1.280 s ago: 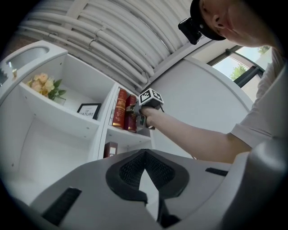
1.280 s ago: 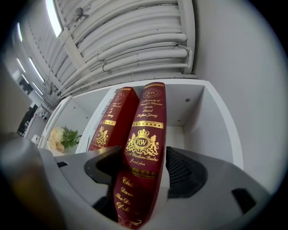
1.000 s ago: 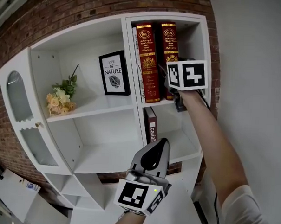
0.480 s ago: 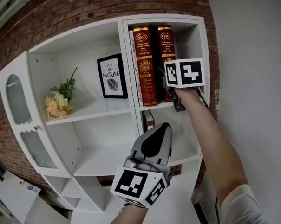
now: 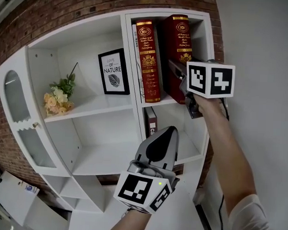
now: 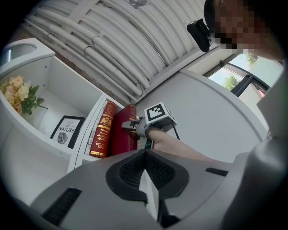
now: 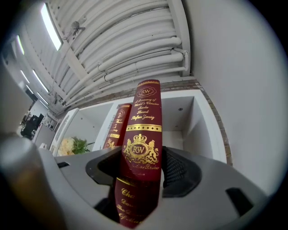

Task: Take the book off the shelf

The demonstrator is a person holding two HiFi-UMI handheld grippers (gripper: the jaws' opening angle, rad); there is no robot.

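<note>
A black-framed white print (image 5: 113, 71), standing on the upper left board of the white shelf unit (image 5: 92, 108), reads "LOVE OF NATURE" in black capitals above a leaf drawing. The dark red hardback book (image 7: 141, 134) has gold print down its spine. At the top is "RW" in a round badge, followed by three lines of script, the last seemingly "Stefan Zweig". Below that is a crowned crest with "RW" again, and further script that begins "Cha" before it is cut off. The brighter red hardback book (image 5: 150, 60) beside it bears the same gold "RW" badge, but its script is too small to read. White lettering on the dark-spined book (image 5: 151, 122) one shelf lower is mostly hidden and unreadable.
</note>
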